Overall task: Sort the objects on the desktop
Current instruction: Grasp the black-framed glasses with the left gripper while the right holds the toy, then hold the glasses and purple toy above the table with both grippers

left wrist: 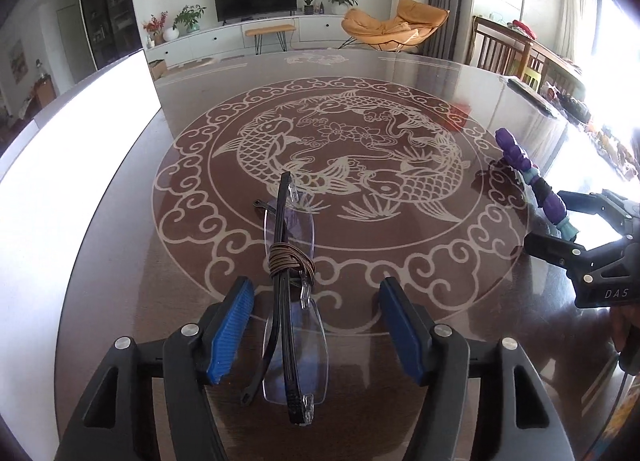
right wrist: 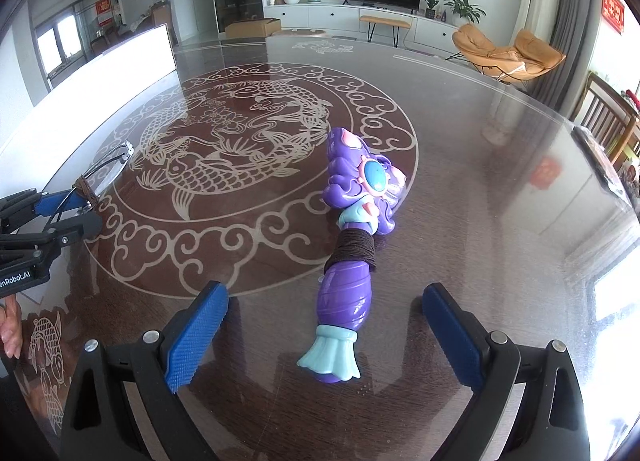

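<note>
**Both claws parted, angled downward**

The left black claw with blue ribbed pads (left wrist: pixel 316 327) stands partly spread, pads touching nothing. The right black, blue-padded claw (right wrist: pixel 326 335) is spread wider, pads likewise free. Fingertips (right wrist: pixel 10 331) grip the left handle.

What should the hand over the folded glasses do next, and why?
Probably close the left gripper on the folded glasses. They lie on the glass tabletop between its blue fingers, which stand apart from the frame on both sides, so nothing is gripped yet. The right gripper likewise straddles the purple toy wand, open.
</note>
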`<state>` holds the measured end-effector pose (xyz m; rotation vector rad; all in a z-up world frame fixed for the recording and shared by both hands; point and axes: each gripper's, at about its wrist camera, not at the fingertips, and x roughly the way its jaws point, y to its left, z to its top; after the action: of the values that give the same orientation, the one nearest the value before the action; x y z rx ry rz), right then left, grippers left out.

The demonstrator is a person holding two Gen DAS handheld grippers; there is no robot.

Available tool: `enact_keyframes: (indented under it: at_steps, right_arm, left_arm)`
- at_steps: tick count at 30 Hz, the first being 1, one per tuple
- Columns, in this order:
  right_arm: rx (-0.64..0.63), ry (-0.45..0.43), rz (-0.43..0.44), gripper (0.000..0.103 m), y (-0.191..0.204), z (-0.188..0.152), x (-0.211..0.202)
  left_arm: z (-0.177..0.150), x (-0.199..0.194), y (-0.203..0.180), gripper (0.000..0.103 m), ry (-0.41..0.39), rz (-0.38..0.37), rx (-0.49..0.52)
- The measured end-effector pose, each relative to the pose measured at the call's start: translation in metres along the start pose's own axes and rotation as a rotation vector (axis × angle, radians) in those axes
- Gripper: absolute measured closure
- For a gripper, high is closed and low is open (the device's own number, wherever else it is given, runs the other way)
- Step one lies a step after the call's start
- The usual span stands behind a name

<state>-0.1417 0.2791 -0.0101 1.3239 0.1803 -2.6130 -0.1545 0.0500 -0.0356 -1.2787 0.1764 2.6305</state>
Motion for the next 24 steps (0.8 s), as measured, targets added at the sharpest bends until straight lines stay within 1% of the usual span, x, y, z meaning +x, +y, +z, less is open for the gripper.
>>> enact_keyframes:
  at_steps: [1,4,8,10,19,21,22,24]
  right_arm:
    - [0.0,0.0,0.0,0.006,0.0,0.0003,0.0002]
    - [0.0,0.0,0.0,0.006,0.0,0.0003,0.0001]
    - [0.0,0.0,0.0,0.006,0.0001,0.0003,0.0002]
    - [0.0,0.0,0.0,0.006,0.0001,0.0,0.0]
    - [0.0,0.0,0.0,0.006,0.0004,0.0005,0.0002]
    - [0.0,0.0,0.0,0.006,0.0004,0.0005,0.0002]
    - [0.0,0.0,0.0,0.006,0.0004,0.0002,0.0]
    - [0.0,0.0,0.0,0.006,0.0004,0.0006,0.0002]
  left_arm:
    - [0.0004,0.0011,0.0019,0.038,0.008,-0.006,-0.01]
    - [0.0018,0.0011,0.0051,0.038,-0.001,-0.02,-0.034]
    - [0.0023,0.0031,-0.0006,0.035,0.003,-0.002,-0.01]
    - [0.0025,0.0045,0.0,0.033,0.005,-0.009,-0.009]
    - [0.0027,0.0054,0.0011,0.032,0.004,-0.011,-0.009]
    - [0.0024,0.0058,0.0008,0.028,0.009,-0.009,-0.006]
    - [0.0025,0.0065,0.0008,0.021,0.015,-0.005,-0.006]
    - [0.0029,0.0068,0.0021,0.02,0.018,-0.009,-0.01]
